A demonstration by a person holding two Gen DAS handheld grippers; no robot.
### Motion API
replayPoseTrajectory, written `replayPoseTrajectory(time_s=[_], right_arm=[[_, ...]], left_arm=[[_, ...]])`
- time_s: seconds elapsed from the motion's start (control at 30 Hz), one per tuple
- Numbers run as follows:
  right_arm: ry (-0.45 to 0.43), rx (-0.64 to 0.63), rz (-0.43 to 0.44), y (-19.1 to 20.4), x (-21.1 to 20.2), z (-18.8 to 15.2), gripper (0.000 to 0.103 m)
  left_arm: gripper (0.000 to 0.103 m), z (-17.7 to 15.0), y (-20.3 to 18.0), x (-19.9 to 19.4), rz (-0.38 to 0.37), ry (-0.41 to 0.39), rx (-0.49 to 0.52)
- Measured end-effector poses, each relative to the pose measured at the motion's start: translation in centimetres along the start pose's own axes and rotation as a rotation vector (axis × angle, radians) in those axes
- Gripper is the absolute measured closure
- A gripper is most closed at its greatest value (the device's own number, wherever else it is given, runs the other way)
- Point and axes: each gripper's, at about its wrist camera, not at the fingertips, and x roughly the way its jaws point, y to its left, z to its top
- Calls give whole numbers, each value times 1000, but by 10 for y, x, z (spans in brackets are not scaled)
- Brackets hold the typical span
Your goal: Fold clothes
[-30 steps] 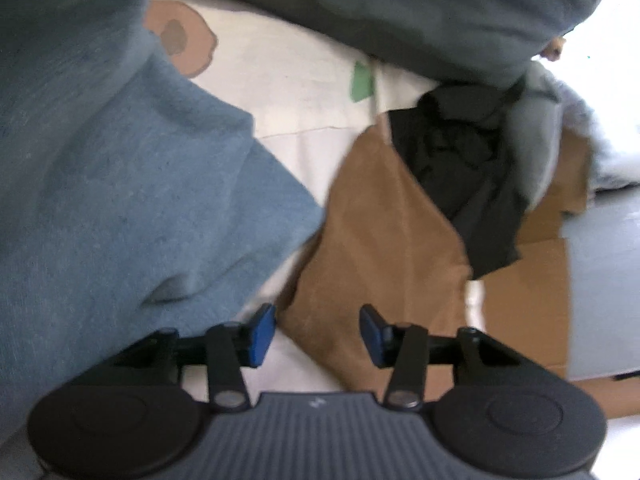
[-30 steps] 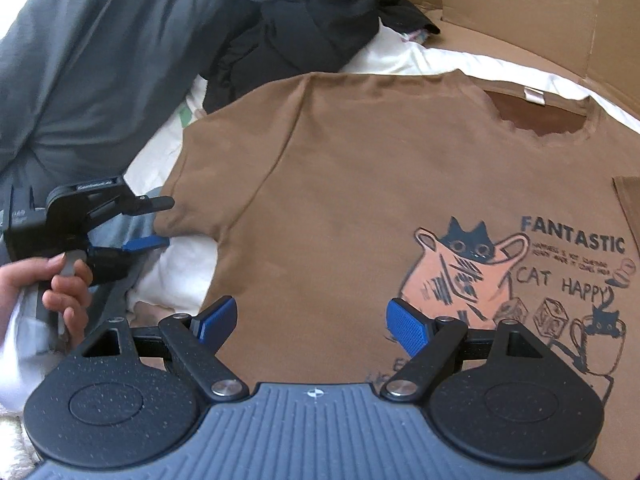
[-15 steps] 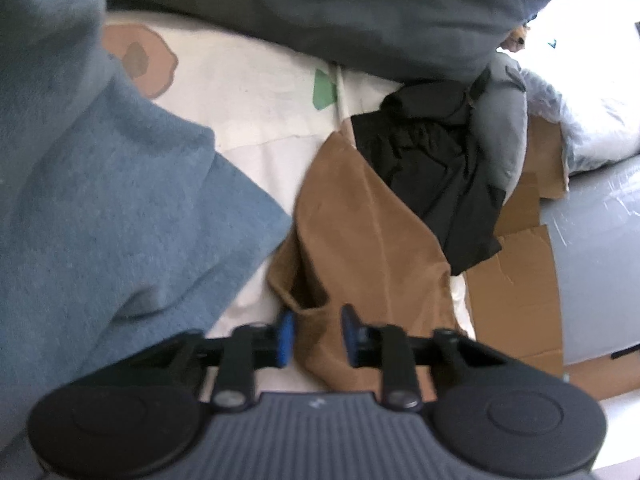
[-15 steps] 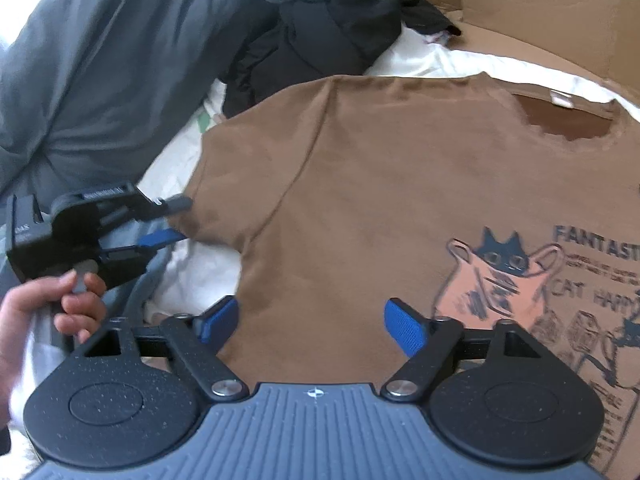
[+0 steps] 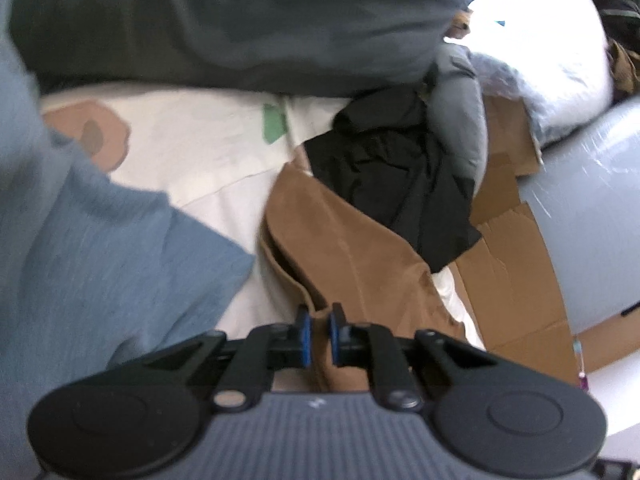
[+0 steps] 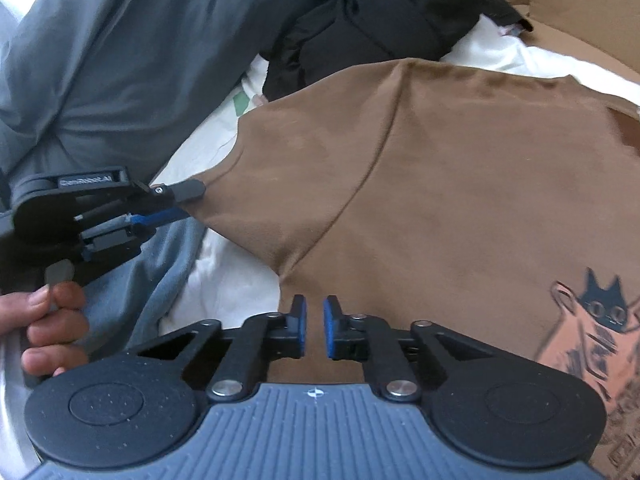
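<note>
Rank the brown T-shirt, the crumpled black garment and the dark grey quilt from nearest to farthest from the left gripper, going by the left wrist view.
1. Brown T-shirt: its sleeve edge is pinched in the left gripper.
2. Crumpled black garment: beyond the T-shirt, up and to the right.
3. Dark grey quilt: farthest, across the top.

White sheet (image 5: 192, 160) underlies everything ahead of the jaws, printed with a tan blotch (image 5: 96, 136) far left and a small green patch (image 5: 274, 122) straight ahead. Grey duvet (image 5: 240, 20) heaped across the far side. Blue blanket (image 5: 100, 248) bunched left of the jaws. Flattened cardboard (image 5: 516, 280) lies right, against a pale grey surface (image 5: 592, 220). Strong daylight upper right washes out a white pillow (image 5: 560, 72).
</note>
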Motion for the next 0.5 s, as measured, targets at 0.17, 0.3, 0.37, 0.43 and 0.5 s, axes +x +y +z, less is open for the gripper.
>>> replayPoseTrajectory(time_s=[0.17, 0.3, 0.37, 0.43, 0.5], right_arm=[[7, 4, 32, 2, 17, 6, 102], [29, -13, 36, 6, 28, 5, 102], [37, -16, 36, 6, 33, 4, 102], [42, -16, 35, 6, 38, 2, 103], [47, -9, 33, 4, 43, 1, 103]], left_arm=[[94, 4, -12, 0, -24, 12, 47], [94, 5, -20, 0, -50, 28, 71], [94, 3, -24, 0, -71, 41, 80], [94, 1, -29, 1, -93, 63, 98], [95, -2, -34, 2, -116, 87, 116]])
